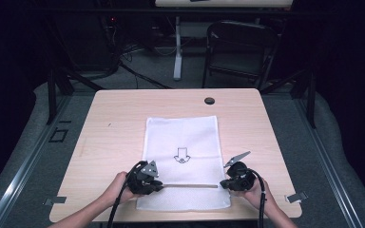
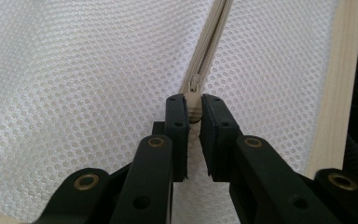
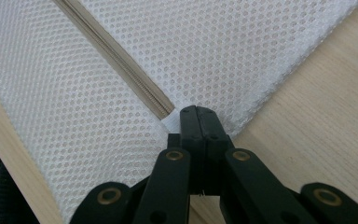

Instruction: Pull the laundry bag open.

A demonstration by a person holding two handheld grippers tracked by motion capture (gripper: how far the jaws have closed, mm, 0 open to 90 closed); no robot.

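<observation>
Open tabletop (image 1: 119, 118) from nine round to three o'clock of the mesh laundry bag (image 1: 183, 137), passable everywhere. Only a small black cap (image 1: 209, 100) at twelve, near the far edge. Beyond that edge, a folding chair (image 1: 240, 52) and a desk leg (image 1: 177, 47).

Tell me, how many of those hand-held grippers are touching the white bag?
2. The left hand-held gripper grips the zipper at the mesh bag's left end; the right hand-held gripper pinches the bag's right edge, where the zipper ends.
</observation>
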